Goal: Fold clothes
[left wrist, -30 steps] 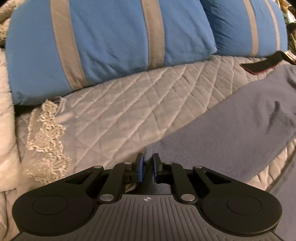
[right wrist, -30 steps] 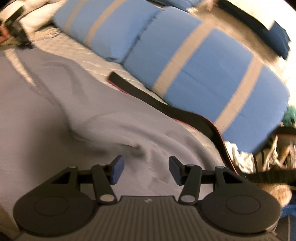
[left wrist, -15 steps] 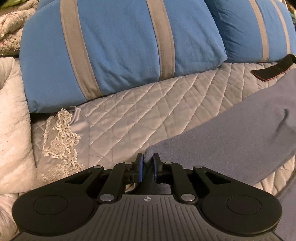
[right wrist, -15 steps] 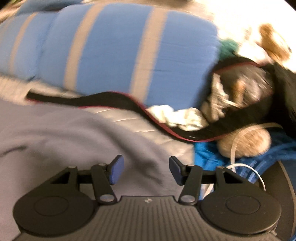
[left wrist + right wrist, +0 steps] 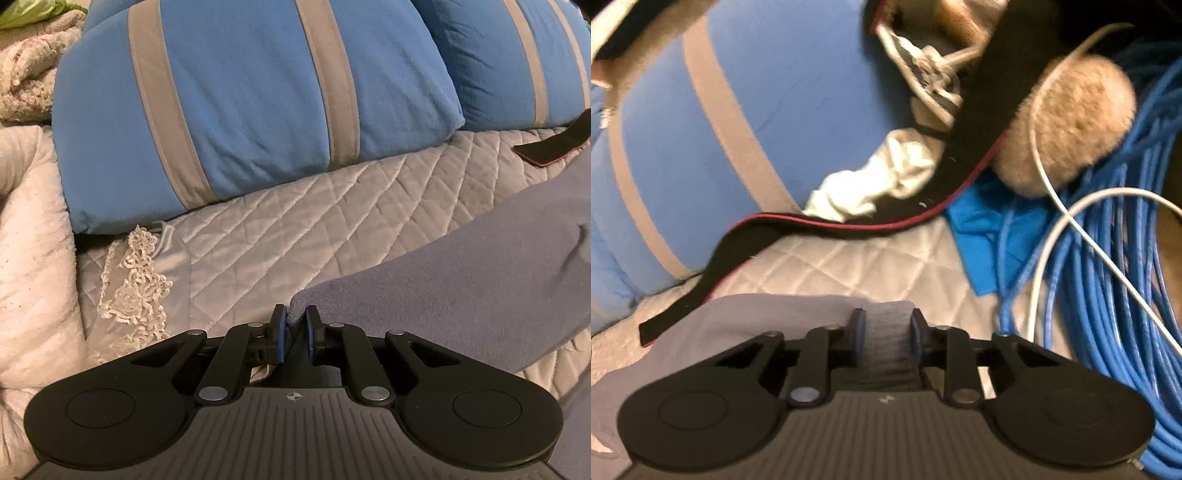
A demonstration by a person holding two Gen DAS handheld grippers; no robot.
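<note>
on quilted bedding [image 5: 332, 229], each hand-held gripper [image 5: 293, 332] [image 5: 884, 332] pinches the grey garment [image 5: 461, 280].

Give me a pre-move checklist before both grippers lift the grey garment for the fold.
1. left gripper clamped on the grey garment corner: ok.
2. right gripper on the garment's other end: jaws have just been closing, cloth between them, firm pinch: cannot tell.
3. Black strap clear of the garment: not ok, it lies along the edge.
4. Blue cable coil clear of the right gripper: not ok, close beside it.
5. Garment flat between the grips: cannot tell.
</note>
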